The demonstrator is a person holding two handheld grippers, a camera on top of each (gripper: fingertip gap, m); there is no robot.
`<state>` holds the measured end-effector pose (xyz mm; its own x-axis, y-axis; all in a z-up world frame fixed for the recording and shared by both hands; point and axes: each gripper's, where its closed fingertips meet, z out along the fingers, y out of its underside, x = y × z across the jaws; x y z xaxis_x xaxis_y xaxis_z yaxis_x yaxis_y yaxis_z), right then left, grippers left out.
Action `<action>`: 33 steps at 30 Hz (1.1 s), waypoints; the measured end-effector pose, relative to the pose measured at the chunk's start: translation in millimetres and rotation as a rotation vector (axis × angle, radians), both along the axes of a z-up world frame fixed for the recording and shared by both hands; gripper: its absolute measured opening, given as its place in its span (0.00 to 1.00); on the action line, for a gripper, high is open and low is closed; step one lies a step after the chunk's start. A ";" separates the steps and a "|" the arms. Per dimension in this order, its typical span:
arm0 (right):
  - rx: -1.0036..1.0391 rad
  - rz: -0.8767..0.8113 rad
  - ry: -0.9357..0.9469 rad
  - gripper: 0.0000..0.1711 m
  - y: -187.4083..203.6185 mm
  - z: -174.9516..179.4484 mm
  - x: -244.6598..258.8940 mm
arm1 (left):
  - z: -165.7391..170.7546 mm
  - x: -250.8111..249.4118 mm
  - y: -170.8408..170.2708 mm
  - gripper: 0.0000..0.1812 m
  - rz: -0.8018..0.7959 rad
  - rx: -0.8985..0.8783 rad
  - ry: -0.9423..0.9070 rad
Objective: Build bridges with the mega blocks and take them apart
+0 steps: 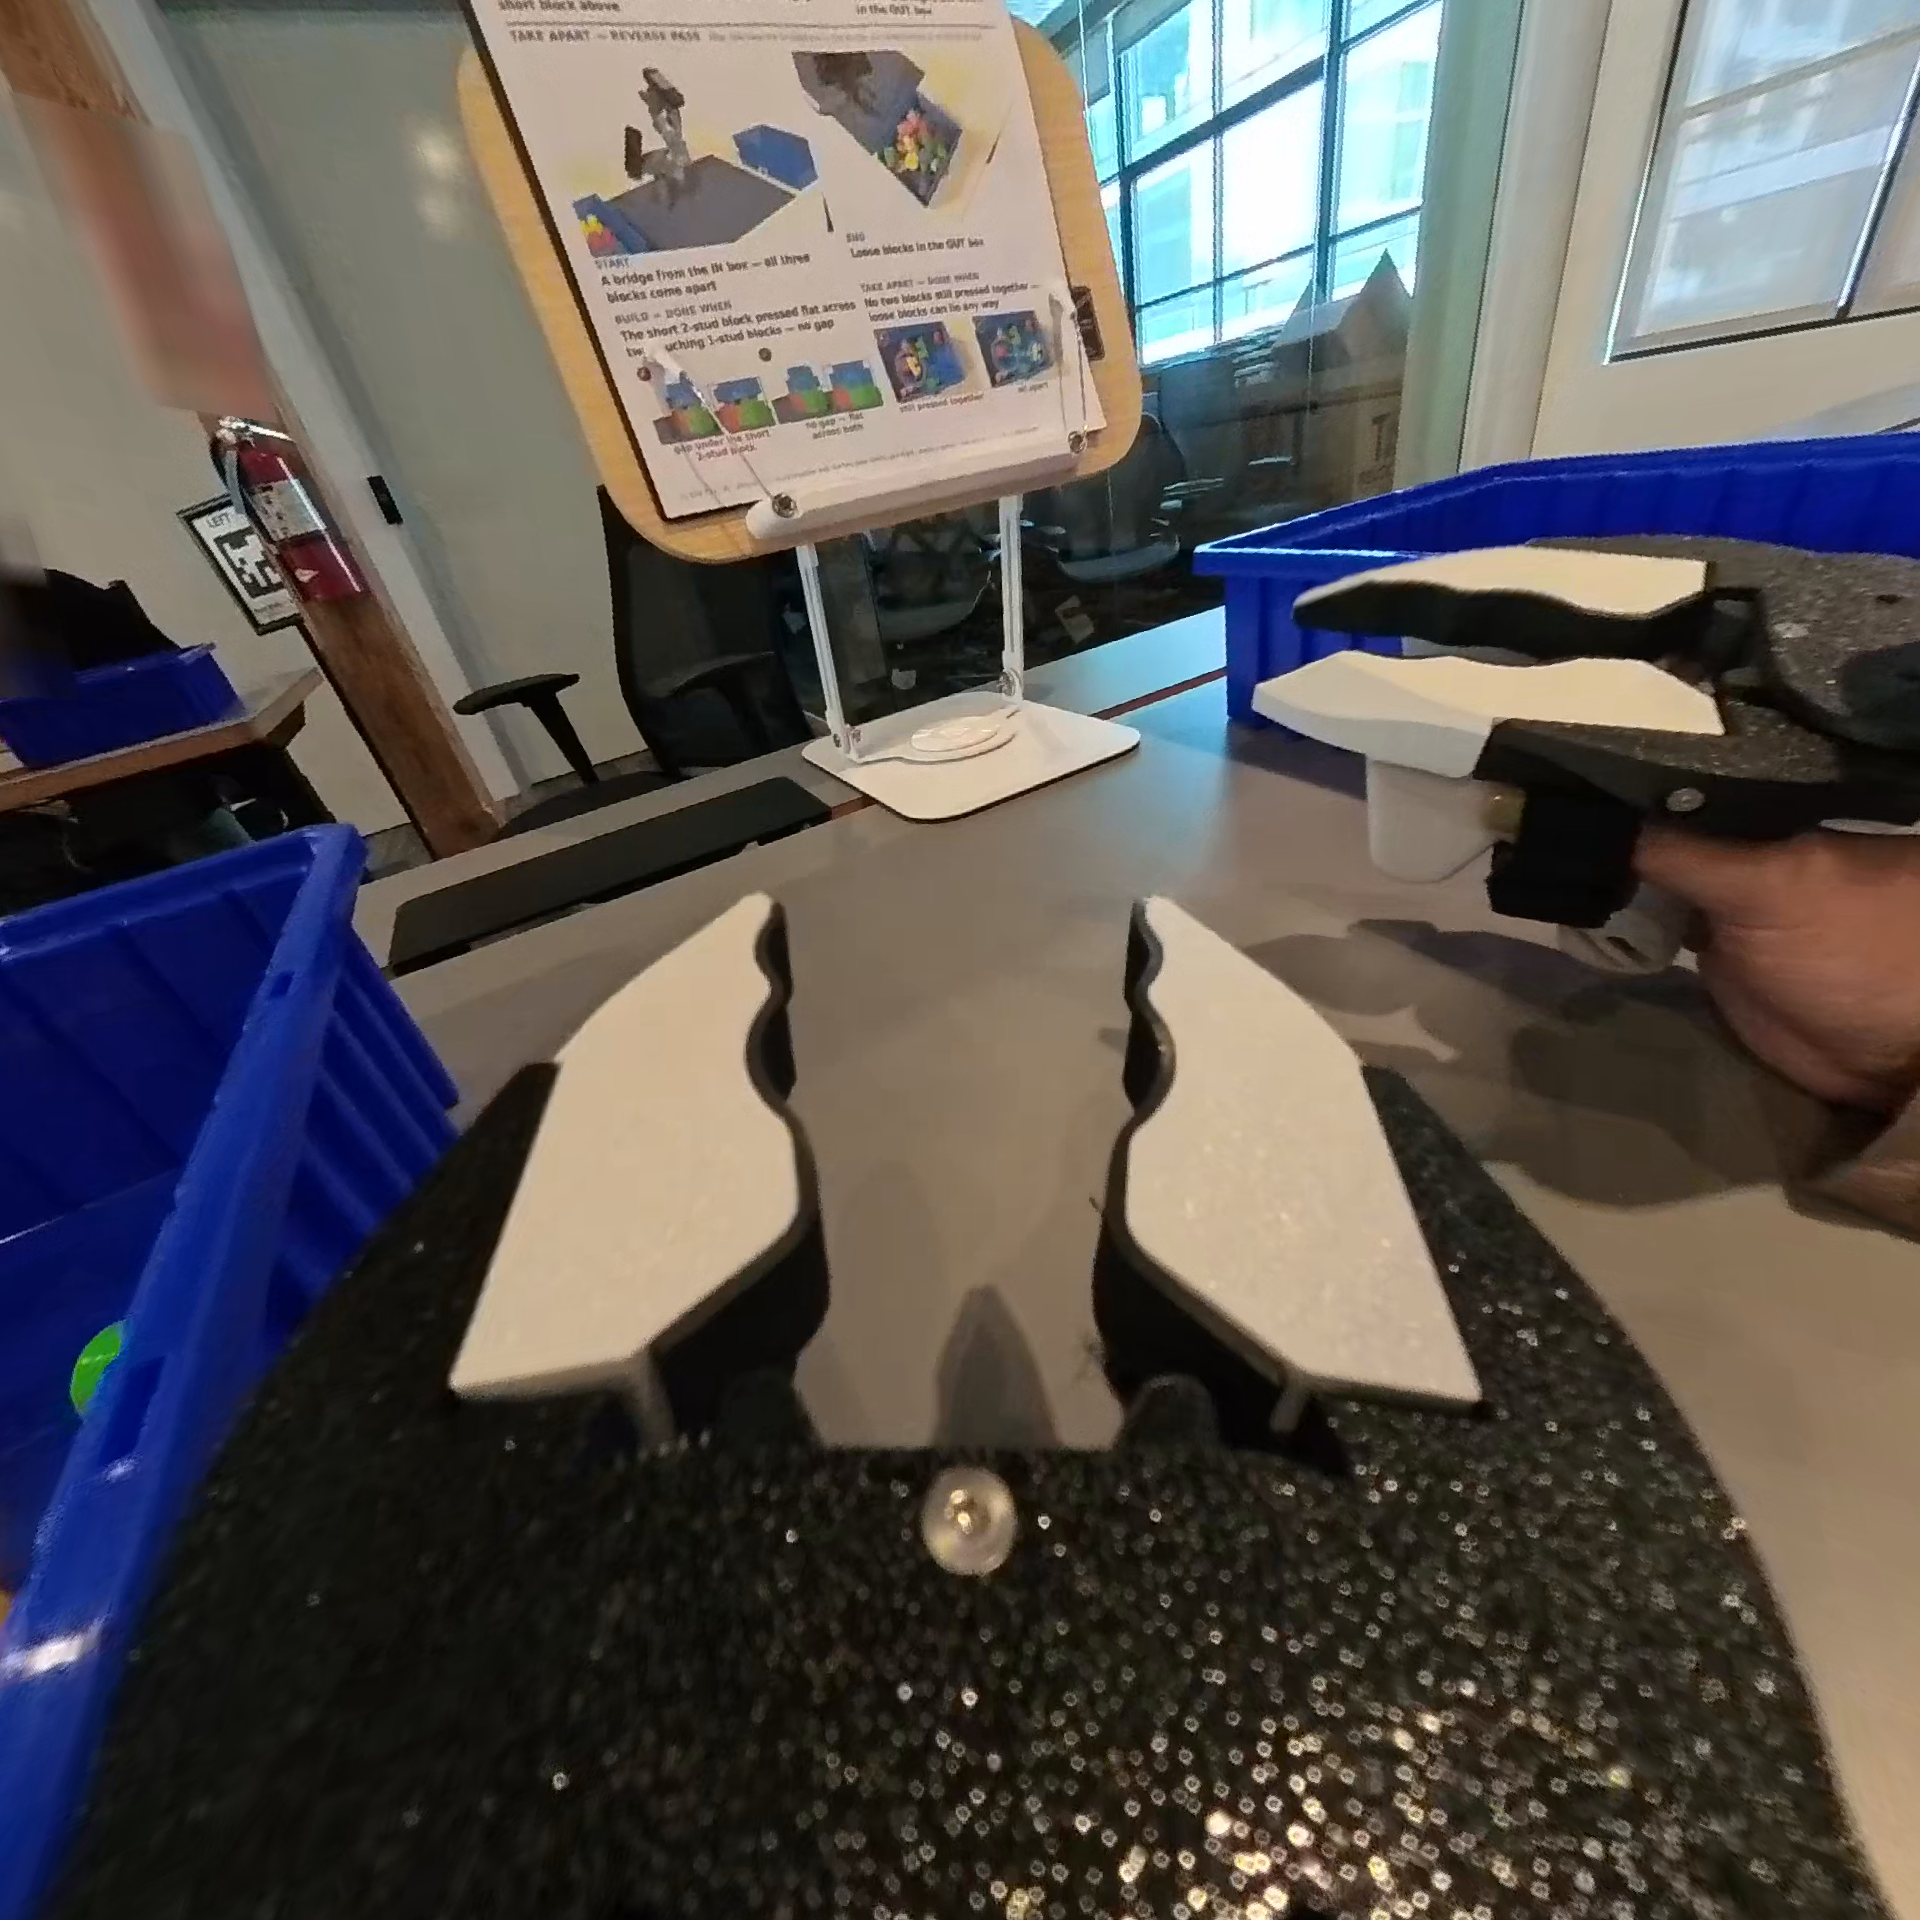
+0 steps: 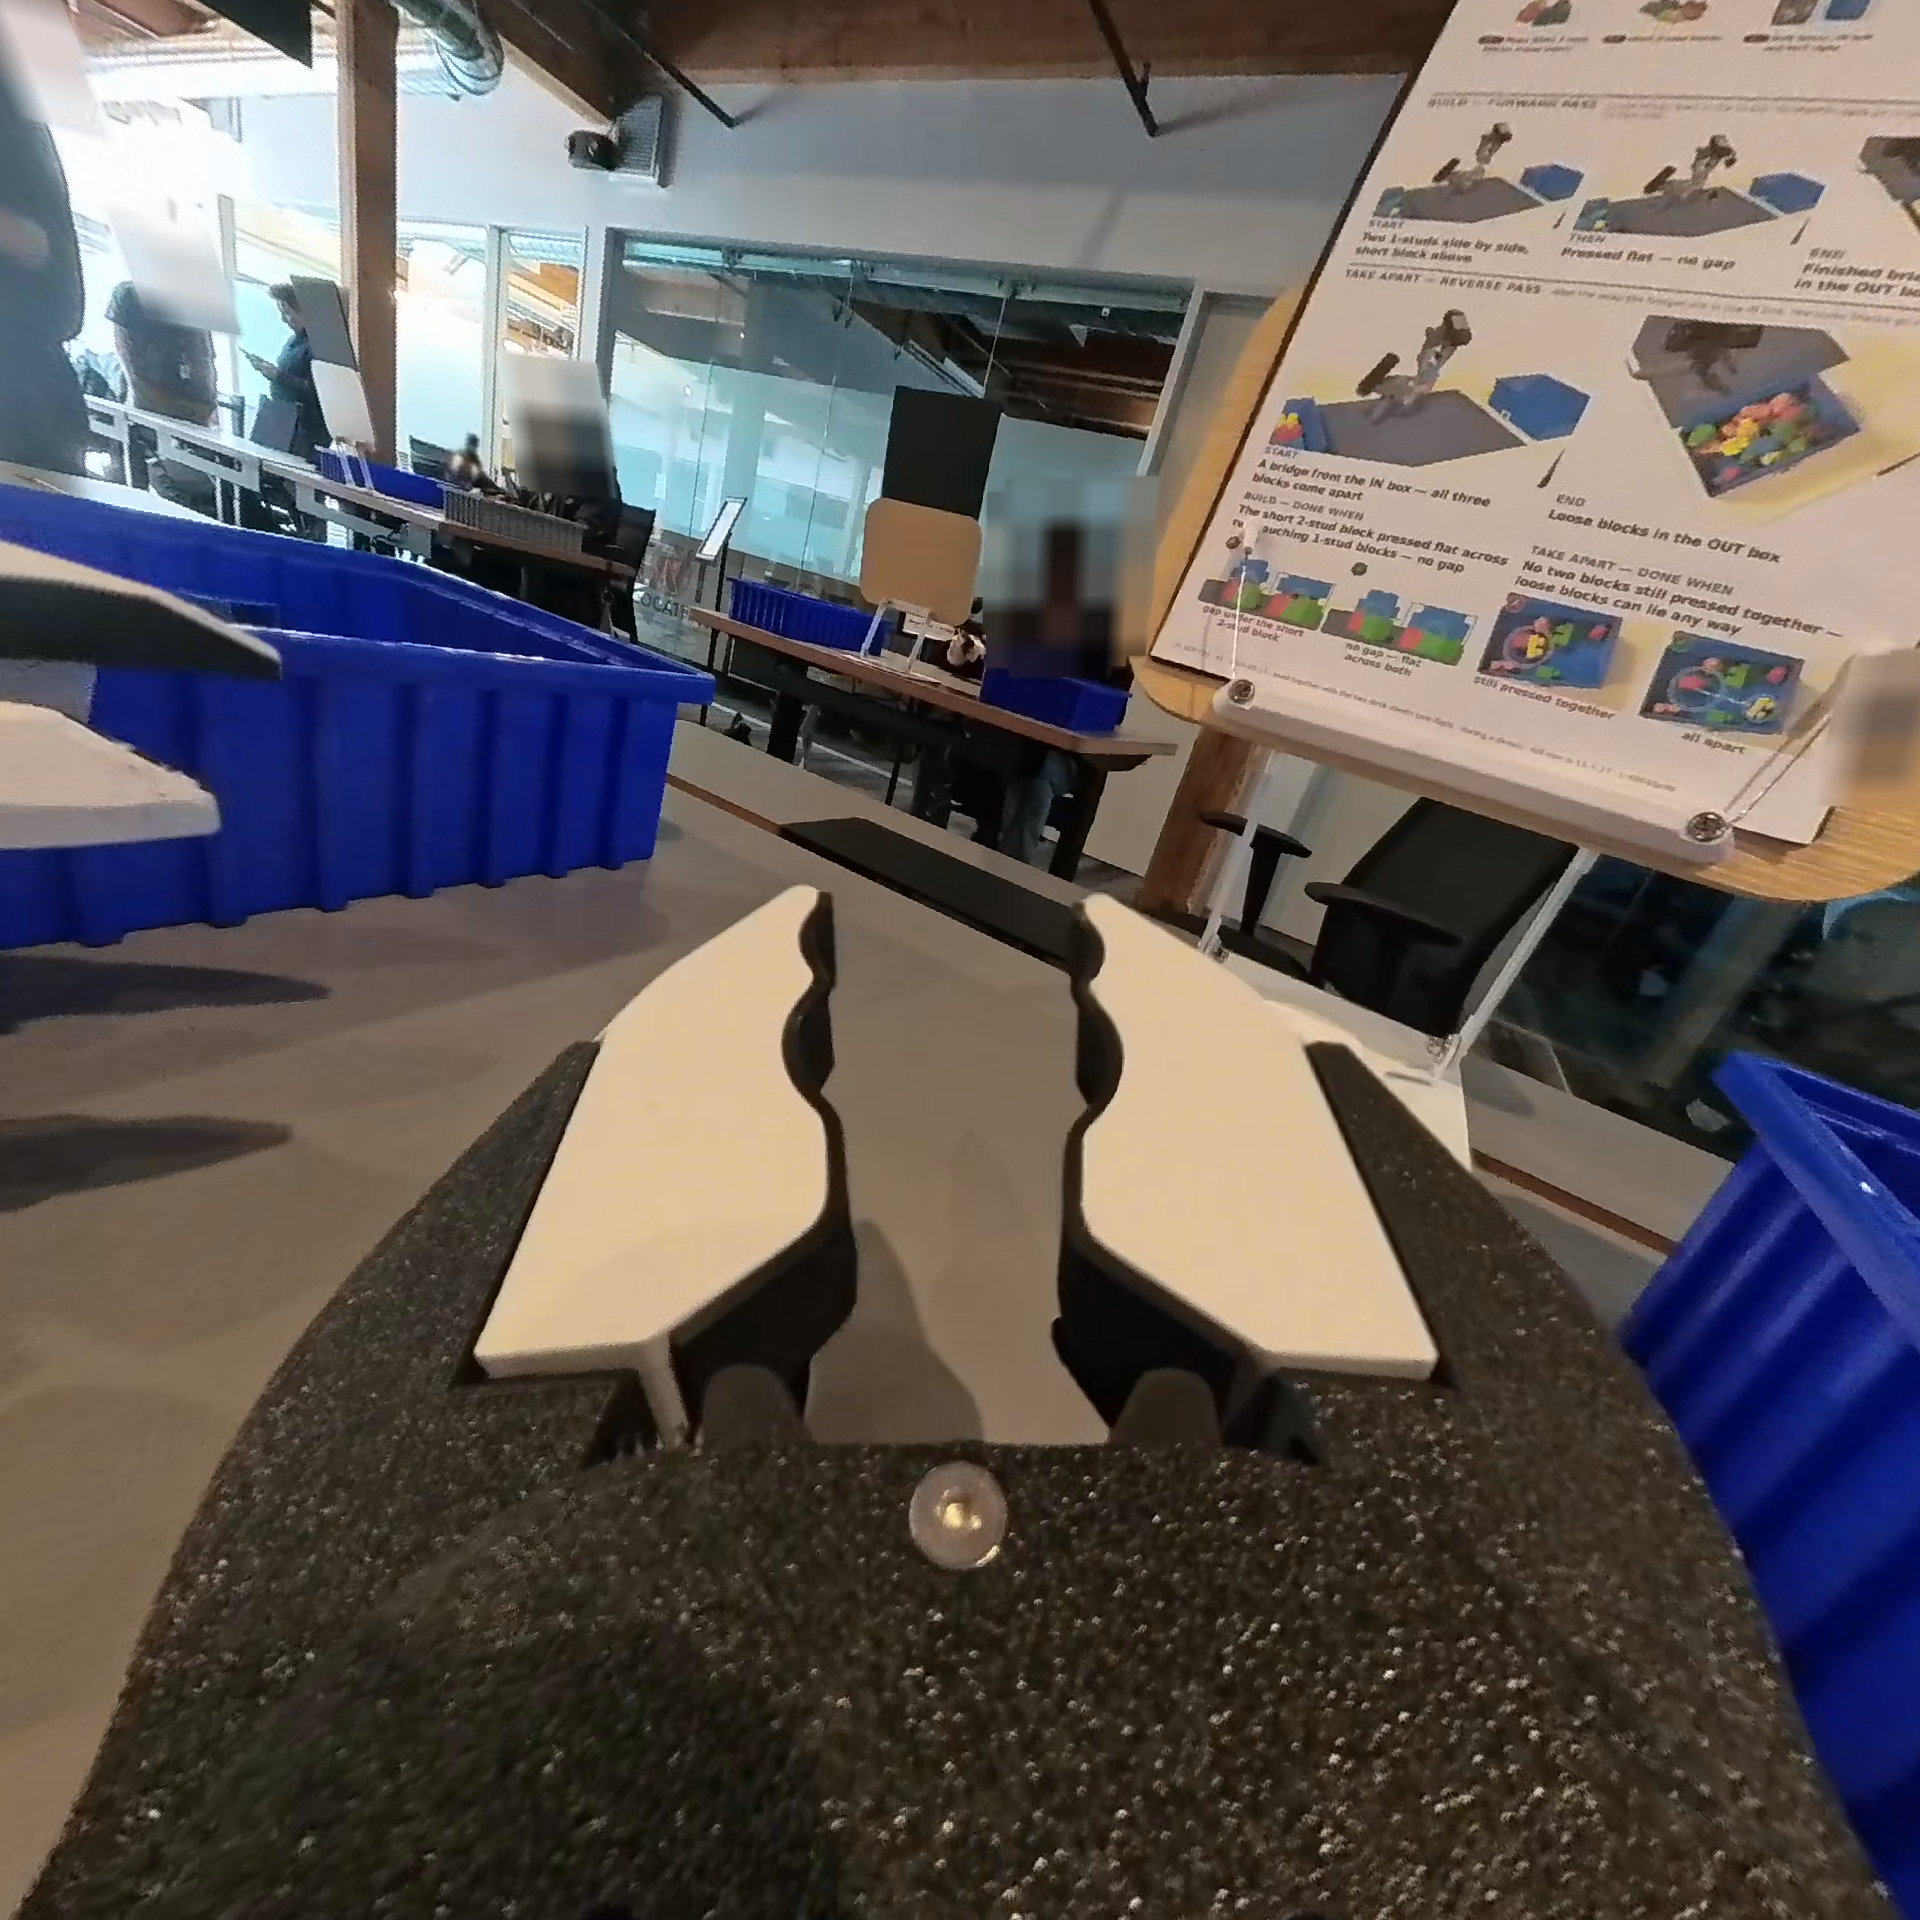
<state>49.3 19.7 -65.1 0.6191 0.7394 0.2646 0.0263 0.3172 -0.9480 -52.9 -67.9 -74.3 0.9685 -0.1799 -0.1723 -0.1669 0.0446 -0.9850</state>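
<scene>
My left gripper (image 1: 951, 914) is open and empty above the grey table (image 1: 935, 1091). My right gripper (image 2: 951, 914) is open and empty too, also above the table. The right gripper also shows in the left wrist view (image 1: 1283, 649), turned on its side at the right, with a hand (image 1: 1787, 966) on its grip. The left gripper's fingers (image 2: 104, 727) show at the left edge of the right wrist view. A green block (image 1: 99, 1361) peeks from the blue bin (image 1: 208, 1091) at the left. No other blocks are in view.
A second blue bin (image 1: 1558, 520) stands at the back right; it also shows in the right wrist view (image 2: 1818, 1299). An instruction sheet on a white stand (image 1: 831, 260) stands at the table's far edge. A black pad (image 1: 603, 873) lies before it.
</scene>
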 end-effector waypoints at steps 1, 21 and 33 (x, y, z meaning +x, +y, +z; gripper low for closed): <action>0.008 0.001 0.006 0.28 -0.8 1.2 -0.4 | -0.3 1.3 -0.3 0.33 -0.007 -0.001 0.006; -0.188 0.129 0.006 0.45 -13.4 -8.4 -23.0 | -13.6 -14.8 4.2 0.00 0.225 -0.094 0.087; -0.225 0.094 -0.071 0.00 -11.7 -21.9 -18.1 | -22.9 -19.2 7.1 0.00 0.256 -0.160 0.074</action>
<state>31.2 8.0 -87.1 0.5310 0.8378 0.1271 0.0754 0.1027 -0.9919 -72.1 -60.8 -97.2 0.9717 0.0382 -0.2332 -0.2242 -0.1630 -0.9608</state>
